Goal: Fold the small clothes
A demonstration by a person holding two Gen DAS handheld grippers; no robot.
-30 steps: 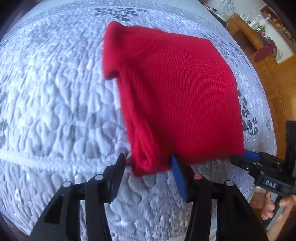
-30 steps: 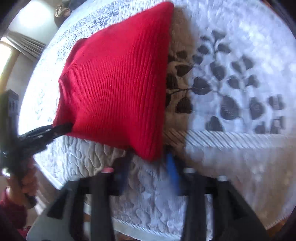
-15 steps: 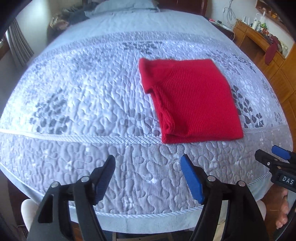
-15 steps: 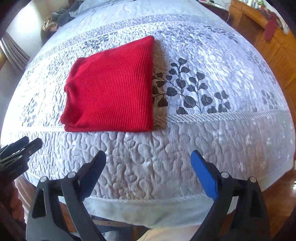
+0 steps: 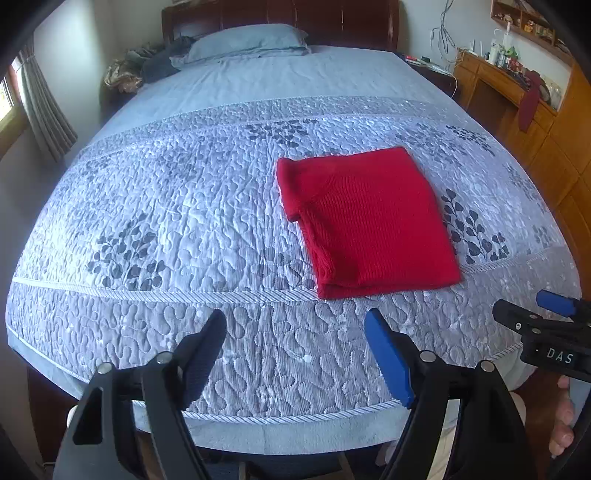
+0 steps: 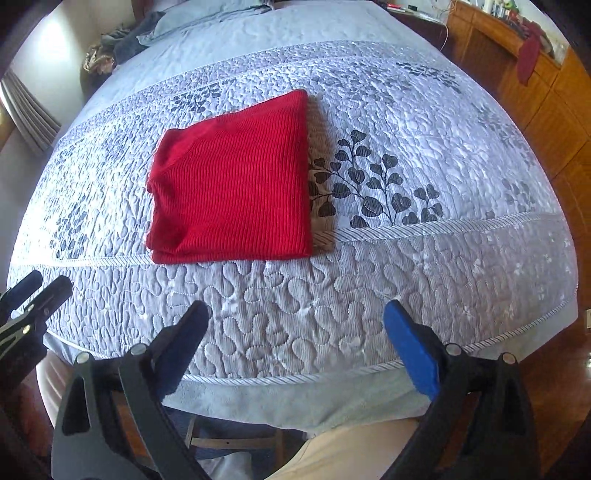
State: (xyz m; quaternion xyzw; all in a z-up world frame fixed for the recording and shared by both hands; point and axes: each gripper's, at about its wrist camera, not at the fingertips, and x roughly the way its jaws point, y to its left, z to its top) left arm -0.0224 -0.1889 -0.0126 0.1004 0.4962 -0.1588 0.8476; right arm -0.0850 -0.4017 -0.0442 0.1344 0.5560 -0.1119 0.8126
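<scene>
- The red knit garment [image 5: 365,221] lies folded into a flat, roughly square packet on the quilted bedspread [image 5: 184,206], nearer the foot edge of the bed than the headboard [image 5: 280,18], and toward the bed's right side.
- Its near edge rests along the corded seam [image 5: 184,293] that runs across the bedspread parallel to the foot edge; in the right wrist view the garment [image 6: 232,181] lies just beside a dark leaf print [image 6: 373,184].
- A thicker rolled fold shows along the packet's left side, with a small flap at its far left corner.
- The left gripper [image 5: 295,339] hangs over the foot edge of the bed, its fingers [image 5: 386,354] spread wide apart and holding nothing, clear of the garment.
- The right gripper [image 6: 297,332] is likewise over the foot edge, fingers [image 6: 412,347] wide apart and empty, apart from the garment.
- Each gripper shows at the border of the other's view: the right one [image 5: 550,306] at the right, the left one [image 6: 37,291] at the left.
- A blue pillow [image 5: 247,42] lies at the head of the bed, with dark bundled cloth [image 5: 155,64] beside it.
- A wooden cabinet [image 5: 517,96] stands along the bed's right side.
</scene>
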